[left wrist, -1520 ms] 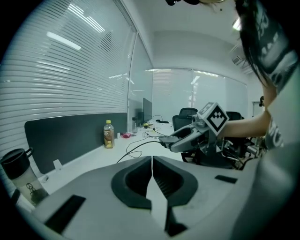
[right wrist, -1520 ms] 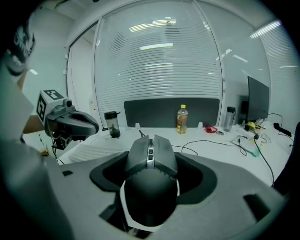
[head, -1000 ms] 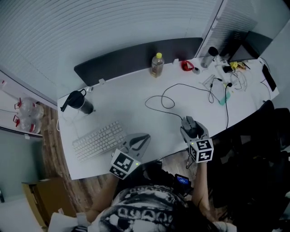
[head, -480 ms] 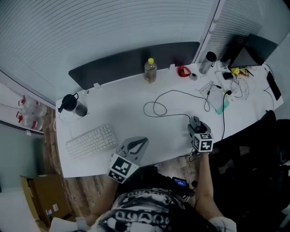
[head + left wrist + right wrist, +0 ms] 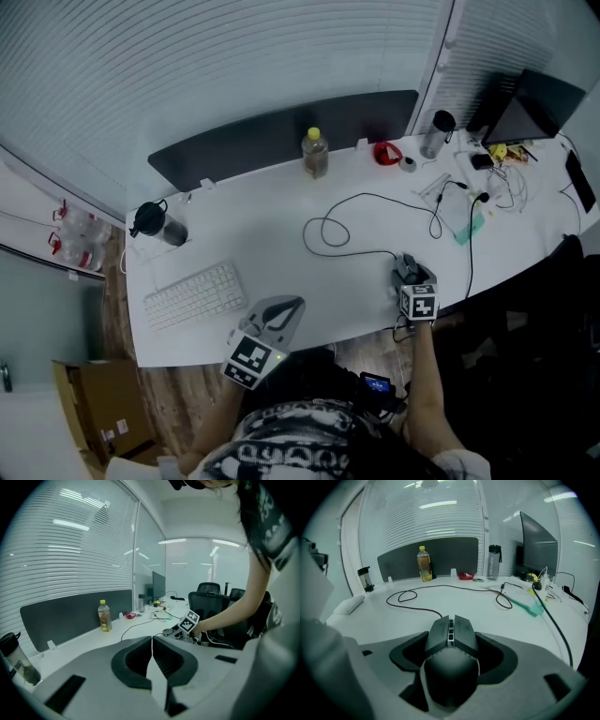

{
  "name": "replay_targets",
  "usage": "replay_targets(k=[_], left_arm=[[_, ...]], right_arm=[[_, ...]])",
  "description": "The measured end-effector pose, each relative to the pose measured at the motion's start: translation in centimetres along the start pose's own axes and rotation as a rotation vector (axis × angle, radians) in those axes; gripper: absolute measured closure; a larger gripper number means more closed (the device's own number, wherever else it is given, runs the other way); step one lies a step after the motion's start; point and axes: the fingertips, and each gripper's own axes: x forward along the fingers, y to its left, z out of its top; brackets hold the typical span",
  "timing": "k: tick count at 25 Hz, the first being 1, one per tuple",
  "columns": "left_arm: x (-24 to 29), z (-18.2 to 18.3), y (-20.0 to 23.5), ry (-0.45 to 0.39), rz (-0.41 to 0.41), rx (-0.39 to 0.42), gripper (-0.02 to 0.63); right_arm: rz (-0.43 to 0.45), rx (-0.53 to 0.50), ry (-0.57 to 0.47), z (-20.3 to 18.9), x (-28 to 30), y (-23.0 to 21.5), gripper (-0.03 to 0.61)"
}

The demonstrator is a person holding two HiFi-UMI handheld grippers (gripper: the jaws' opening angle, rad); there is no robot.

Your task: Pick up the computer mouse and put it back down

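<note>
Head view: the right gripper (image 5: pixel 406 267) is holding the computer mouse (image 5: pixel 404 272) at the bench's (image 5: pixel 272 234) near edge, rightward. Left gripper view: the left gripper's (image 5: pixel 151 641) jaws are resting clenched, empty. Right gripper view: jaws are pinching the mouse's flanks; it looks light, rigid and slick, so mid-body likely grips best.

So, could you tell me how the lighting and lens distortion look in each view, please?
Head view: dim and bluish, the slatted window blinds bowed by the lens, the white desk evenly lit. Left gripper view: heavy fisheye, black corners, bright streaks glaring on the blinds. Right gripper view: the dark grey computer mouse looks shadowed, the yellow-capped bottle behind it brighter.
</note>
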Motion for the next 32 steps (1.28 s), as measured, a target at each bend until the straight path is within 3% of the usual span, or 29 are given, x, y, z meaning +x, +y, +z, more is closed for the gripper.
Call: replay_targets(k=[6, 8, 10, 14, 24, 32], left_arm=[[-0.3, -1.0, -0.9, 0.038, 0.001, 0.003, 0.609], [-0.6, -1.3, -1.3, 0.052, 0.002, 0.001, 0.609], [-1.2, -1.9, -1.4, 0.067, 0.005, -0.004, 0.609], [-2.3, -3.4, -2.2, 0.097, -0.003, -0.016, 0.609], [-4.8, -4.1, -4.3, 0.06, -0.083, 0.024, 0.609], [-12.2, -6.9, -5.2, 0.018, -0.127, 0.051, 0.609]], right_arm=[[0.001, -0.003, -0.014, 0.2, 0.0, 0.1, 0.269], [0.003, -0.011, -0.023, 0.3, -0.3, 0.5, 0.158], [-0.027, -0.038, -0.048, 0.7, -1.2, 0.8, 0.152], [-0.096, -0.091, -0.136, 2.2, -4.8, 2.2, 0.189], [0.029, 0.03, -0.25, -0.2, -13.3, 12.8, 0.29], [0.078, 0.067, -0.309, -1.9, -19.1, 23.6, 0.334]])
